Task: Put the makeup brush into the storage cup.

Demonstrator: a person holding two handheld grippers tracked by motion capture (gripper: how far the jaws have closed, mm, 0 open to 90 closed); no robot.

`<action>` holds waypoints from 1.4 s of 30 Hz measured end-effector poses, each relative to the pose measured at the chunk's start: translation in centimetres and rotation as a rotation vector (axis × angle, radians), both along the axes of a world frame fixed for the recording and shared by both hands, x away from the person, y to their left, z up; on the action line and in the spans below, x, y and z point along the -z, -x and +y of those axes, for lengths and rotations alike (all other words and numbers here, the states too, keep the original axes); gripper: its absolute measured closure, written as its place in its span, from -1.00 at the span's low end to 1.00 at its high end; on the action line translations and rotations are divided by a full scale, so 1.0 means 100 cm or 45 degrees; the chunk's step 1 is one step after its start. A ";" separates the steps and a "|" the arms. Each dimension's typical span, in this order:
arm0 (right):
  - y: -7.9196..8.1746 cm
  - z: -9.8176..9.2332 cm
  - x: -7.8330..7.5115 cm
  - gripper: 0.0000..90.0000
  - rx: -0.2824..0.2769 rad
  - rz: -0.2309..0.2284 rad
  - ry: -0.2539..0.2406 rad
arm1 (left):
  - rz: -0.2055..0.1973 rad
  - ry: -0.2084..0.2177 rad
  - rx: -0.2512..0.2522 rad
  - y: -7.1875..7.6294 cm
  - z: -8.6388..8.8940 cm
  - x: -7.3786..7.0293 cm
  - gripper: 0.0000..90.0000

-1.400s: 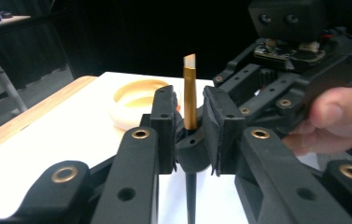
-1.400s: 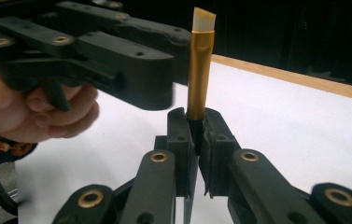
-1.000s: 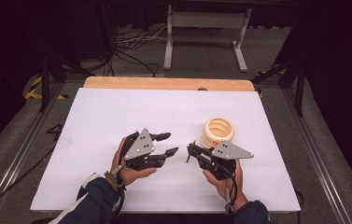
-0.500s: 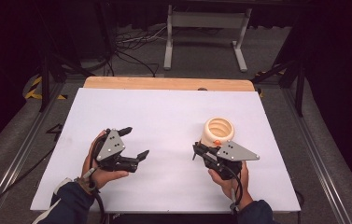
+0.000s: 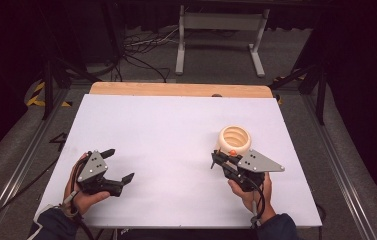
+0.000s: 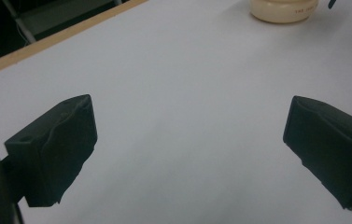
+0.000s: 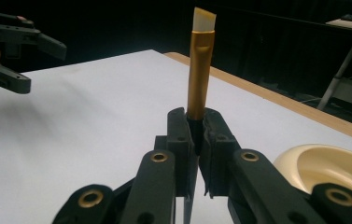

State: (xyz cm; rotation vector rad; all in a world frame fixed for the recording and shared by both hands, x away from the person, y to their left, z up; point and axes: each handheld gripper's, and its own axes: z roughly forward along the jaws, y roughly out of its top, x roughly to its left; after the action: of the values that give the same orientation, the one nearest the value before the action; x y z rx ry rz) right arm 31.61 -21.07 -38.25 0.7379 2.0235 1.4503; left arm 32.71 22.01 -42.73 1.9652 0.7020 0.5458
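Upright gold lipstick (image 7: 199,65), pale tip

My right fingers (image 7: 197,140) hide the gold tube's (image 7: 198,74) lower end. The cream bowl (image 7: 323,170) is cut by the picture's edge, and its red lettering (image 6: 304,10) is too small to read.

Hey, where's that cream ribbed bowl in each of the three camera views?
High view: the cream ribbed bowl sits right of centre on the white table, just beyond the right tool.
Left gripper view: top edge, right of centre.
Right gripper view: bottom right corner.
Shared landmark: the table's wooden far edge.
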 end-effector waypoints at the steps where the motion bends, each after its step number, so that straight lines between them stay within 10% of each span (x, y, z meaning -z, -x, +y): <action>1: 0.000 0.000 0.000 0.86 0.000 0.000 0.000 | 0.000 0.000 0.000 0.000 0.000 0.000 -0.92; 16: -0.003 -0.007 -0.011 0.86 0.034 -0.050 -0.014 | 0.044 0.048 -0.121 0.018 0.053 0.010 -0.90; 34: -0.017 -0.029 -0.040 0.86 0.137 -0.134 -0.081 | -0.127 0.075 -0.099 0.027 0.053 0.004 -0.91; 42: -0.027 -0.044 -0.048 0.86 0.205 -0.154 -0.110 | -0.124 0.086 -0.085 0.027 0.054 0.005 -0.94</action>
State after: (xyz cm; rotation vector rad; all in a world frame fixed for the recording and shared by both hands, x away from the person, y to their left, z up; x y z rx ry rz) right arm 34.28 -25.48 -33.47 0.8087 1.7786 1.4595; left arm 30.03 27.40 -43.21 1.8452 0.7179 0.6462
